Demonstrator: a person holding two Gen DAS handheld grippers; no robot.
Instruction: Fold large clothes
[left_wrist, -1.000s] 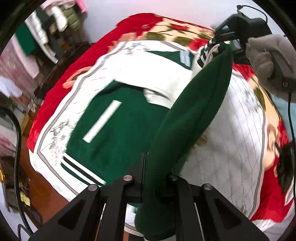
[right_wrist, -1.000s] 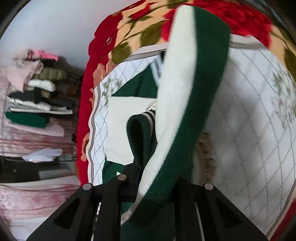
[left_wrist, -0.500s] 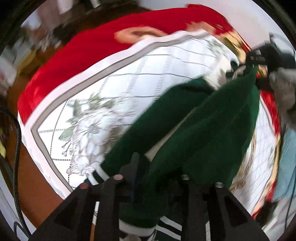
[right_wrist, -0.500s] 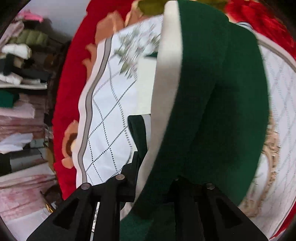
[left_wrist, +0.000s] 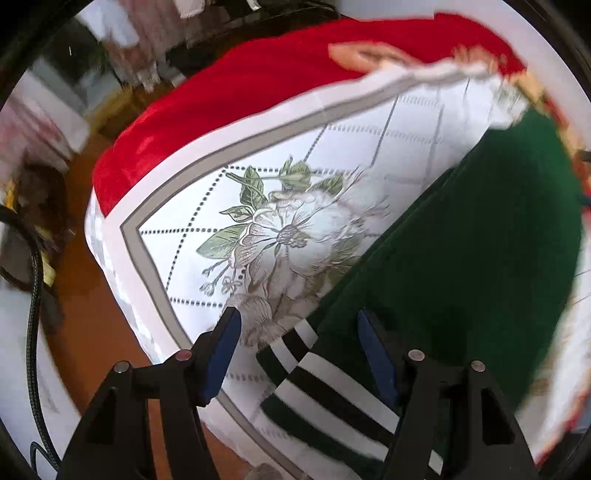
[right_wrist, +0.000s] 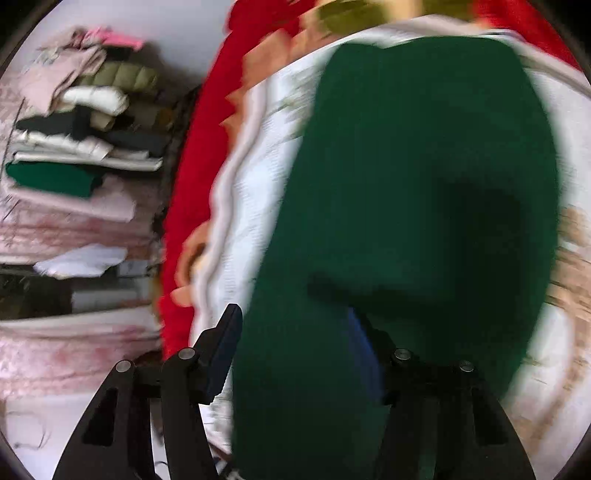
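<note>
— What's closest in the left wrist view?

— The left hand-held gripper, its jaws spread and just opened wider. The striped hem of the green garment lies between them on the bed, but neither blue pad presses it. The right-side pad sits at the edge of the green cloth; whether it touches, I cannot tell.

— And on the right?

— The right hand-held gripper also stands spread, its jaws just opened. The green garment fills the gap and hides most of the right-side finger. The left-side pad is clear of the cloth. The view is blurred.

— Where does the garment go from there?

— It runs away from both grippers across the white quilted bedspread with its printed flower, lying flat on it.

— Beyond that?

— A red blanket borders the bedspread. Past the bed, a stack of folded clothes sits against the wall.
</note>
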